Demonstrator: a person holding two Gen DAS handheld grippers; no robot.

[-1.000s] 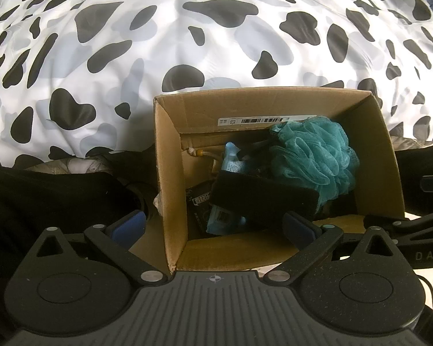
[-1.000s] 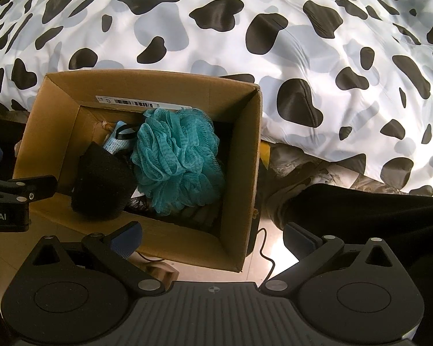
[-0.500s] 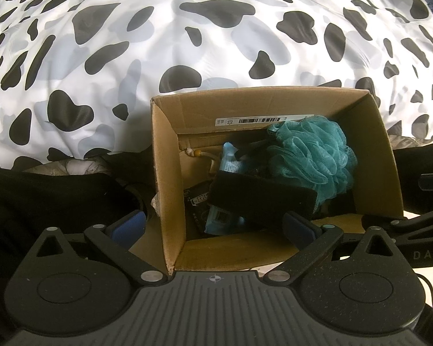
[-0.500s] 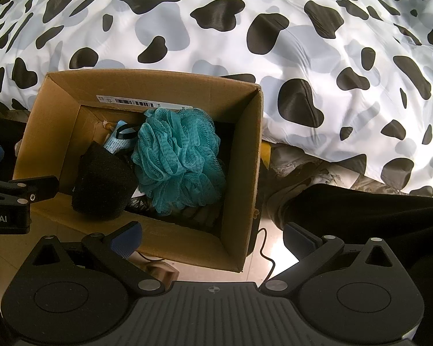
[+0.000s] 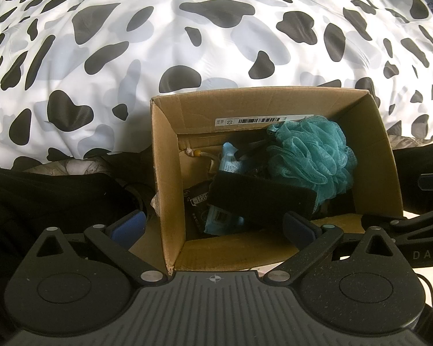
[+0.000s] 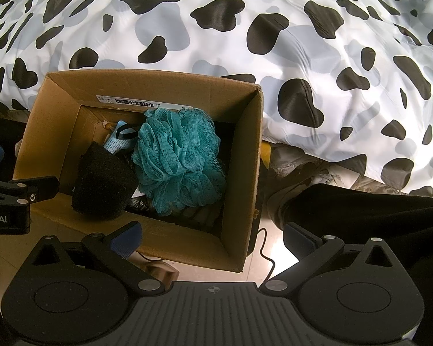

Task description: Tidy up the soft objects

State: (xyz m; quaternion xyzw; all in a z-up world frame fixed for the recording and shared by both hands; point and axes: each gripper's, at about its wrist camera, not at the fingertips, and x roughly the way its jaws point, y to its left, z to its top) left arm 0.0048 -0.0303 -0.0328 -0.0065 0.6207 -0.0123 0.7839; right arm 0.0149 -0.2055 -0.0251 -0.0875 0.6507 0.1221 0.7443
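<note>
An open cardboard box [image 5: 167, 178] stands on the floor hard against a bed draped in a cow-print cover [image 5: 130, 43], white with black and grey blotches. Dark fabric [image 5: 43, 190] lies at the left of the box in the left wrist view and crowds the bed's foot.

Inside the box, from left to right: a dark printed packet [image 5: 197, 201] against the left wall, a pale blue packet [image 5: 231, 164] toward the far wall, a black sponge block [image 5: 259, 199] lying across the near middle, and a teal mesh bath pouf [image 5: 311, 152] filling the right side, resting partly on the sponge. A white barcode label [image 5: 262, 120] runs along the far wall.

The left tongs [image 5: 213, 227] hang wide over the near left corner of the box, empty, the left finger outside the wall. The right tongs [image 6: 213, 238] are likewise spread wide and empty, straddling the near right corner.

Only the right wrist view shows what sits right of the box: a black cable [image 6: 265, 248] on the pale floor [image 6: 274, 242], a yellow edge beside the box wall, and more dark cloth [image 6: 360, 219]. It also shows the sponge [image 6: 104, 184] as a rounded lump.
</note>
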